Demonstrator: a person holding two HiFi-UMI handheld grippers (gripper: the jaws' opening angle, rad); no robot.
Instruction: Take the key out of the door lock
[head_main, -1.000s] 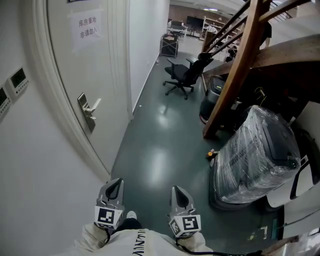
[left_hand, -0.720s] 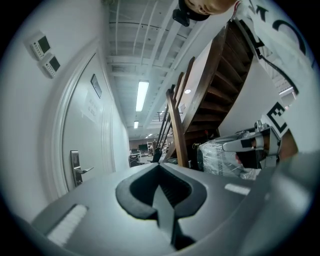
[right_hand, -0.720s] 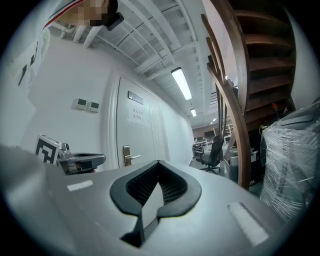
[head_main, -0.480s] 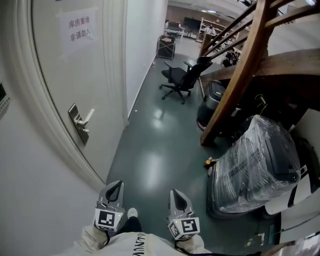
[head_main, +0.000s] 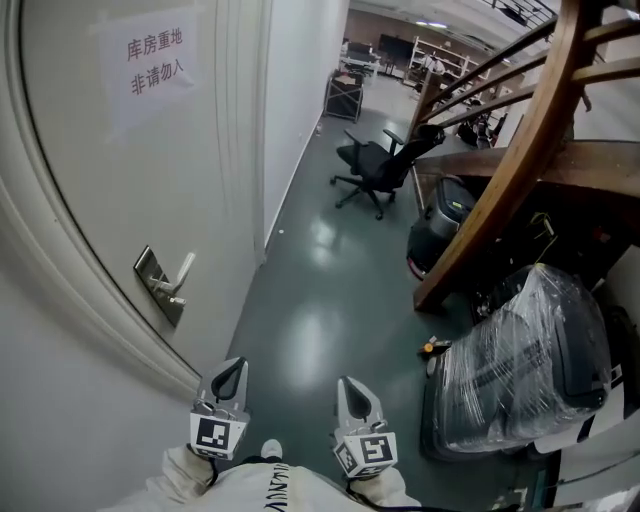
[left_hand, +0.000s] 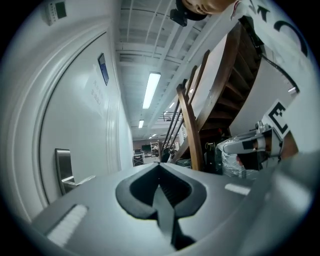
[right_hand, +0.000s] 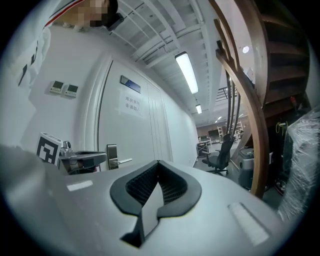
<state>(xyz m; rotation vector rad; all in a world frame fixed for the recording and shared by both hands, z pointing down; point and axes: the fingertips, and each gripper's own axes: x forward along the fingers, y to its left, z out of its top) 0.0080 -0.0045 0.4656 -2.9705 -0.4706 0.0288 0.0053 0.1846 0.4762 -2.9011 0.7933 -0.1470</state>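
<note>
The white door (head_main: 120, 170) fills the left side of the head view. Its metal lock plate (head_main: 158, 283) with a lever handle (head_main: 180, 272) sits ahead and left of both grippers, well out of reach. The key is too small to make out. My left gripper (head_main: 229, 374) and right gripper (head_main: 351, 388) are held low side by side, both shut with nothing between the jaws. The left gripper view has its gripper (left_hand: 160, 165) and the lock plate (left_hand: 63, 170) at far left. From the right gripper (right_hand: 158, 162), the plate (right_hand: 112, 156) and handle (right_hand: 123, 161) are visible.
A paper sign (head_main: 155, 50) is stuck on the door. A black office chair (head_main: 385, 165) stands down the corridor. A wooden stair beam (head_main: 500, 190), a dark round bin (head_main: 447, 212) and a plastic-wrapped machine (head_main: 530, 350) crowd the right side above the green floor (head_main: 320, 330).
The head view has swung toward the door: the lock plate has slid down and left in the picture. Both grippers stay shut at the bottom edge.
</note>
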